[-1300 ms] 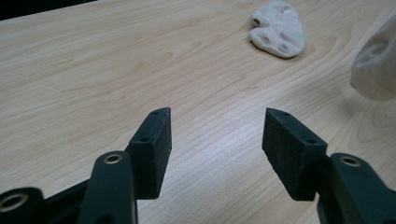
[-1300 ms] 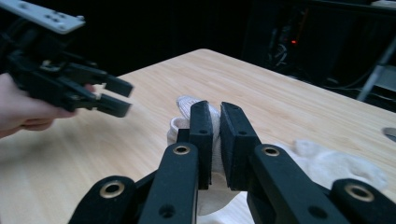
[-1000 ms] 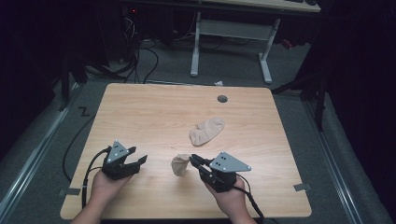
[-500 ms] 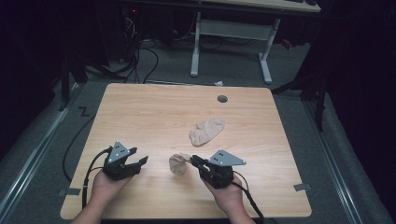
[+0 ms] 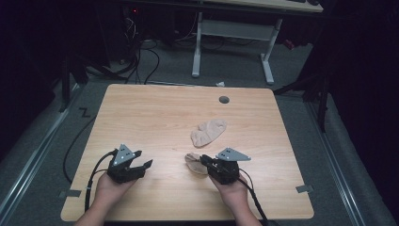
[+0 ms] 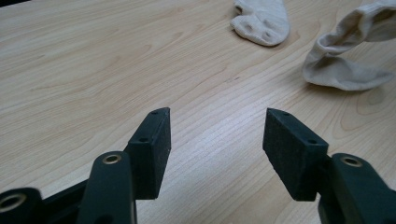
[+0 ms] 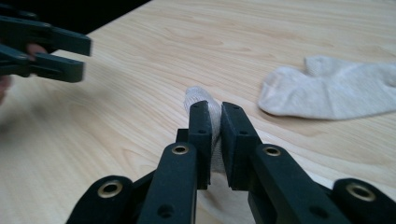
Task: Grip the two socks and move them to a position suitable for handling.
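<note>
Right gripper (image 7: 214, 116) pinches the crumpled sock (image 5: 194, 162) near table centre-front. Second sock (image 5: 209, 132) lies flat at its 1 o'clock, long axis running toward 2. Left gripper (image 6: 215, 126) gapes empty, farther off.

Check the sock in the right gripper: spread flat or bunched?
Bunched. The held sock is pinched into a narrow wad by the right gripper; in the high view it sits crumpled on the table.
</note>
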`<state>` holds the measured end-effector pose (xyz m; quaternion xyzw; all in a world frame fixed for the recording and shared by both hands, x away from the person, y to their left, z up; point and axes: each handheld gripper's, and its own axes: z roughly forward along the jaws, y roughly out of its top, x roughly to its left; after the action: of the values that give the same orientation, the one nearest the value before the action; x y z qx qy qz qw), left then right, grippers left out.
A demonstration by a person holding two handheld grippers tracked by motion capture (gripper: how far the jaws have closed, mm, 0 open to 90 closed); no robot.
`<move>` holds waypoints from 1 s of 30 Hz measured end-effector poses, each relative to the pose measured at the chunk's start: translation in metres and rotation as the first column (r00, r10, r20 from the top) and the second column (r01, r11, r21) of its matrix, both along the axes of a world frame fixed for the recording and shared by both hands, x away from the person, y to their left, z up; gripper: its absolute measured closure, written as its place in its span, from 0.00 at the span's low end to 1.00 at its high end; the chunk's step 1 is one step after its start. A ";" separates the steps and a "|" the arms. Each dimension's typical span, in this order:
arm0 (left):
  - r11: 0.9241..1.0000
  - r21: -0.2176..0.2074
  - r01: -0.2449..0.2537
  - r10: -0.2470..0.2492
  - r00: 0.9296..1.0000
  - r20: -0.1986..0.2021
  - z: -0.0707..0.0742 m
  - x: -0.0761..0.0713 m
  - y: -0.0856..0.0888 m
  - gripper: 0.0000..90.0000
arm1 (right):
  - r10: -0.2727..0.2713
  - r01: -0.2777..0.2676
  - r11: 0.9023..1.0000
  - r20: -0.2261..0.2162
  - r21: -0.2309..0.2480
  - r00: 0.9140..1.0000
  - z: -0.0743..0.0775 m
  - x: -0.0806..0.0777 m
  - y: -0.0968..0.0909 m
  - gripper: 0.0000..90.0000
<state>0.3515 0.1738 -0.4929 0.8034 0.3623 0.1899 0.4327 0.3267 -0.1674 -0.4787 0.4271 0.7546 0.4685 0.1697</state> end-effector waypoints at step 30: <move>1.000 0.013 0.006 -0.006 1.000 -0.001 0.000 0.000 0.000 0.47 | -0.152 0.141 0.987 -0.171 -0.075 0.973 -0.041 0.032 -0.039 0.92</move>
<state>0.3511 0.1734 -0.4931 0.8073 0.3587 0.1904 0.4281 0.3587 -0.2063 -0.5195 0.5160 0.7471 0.3913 0.1495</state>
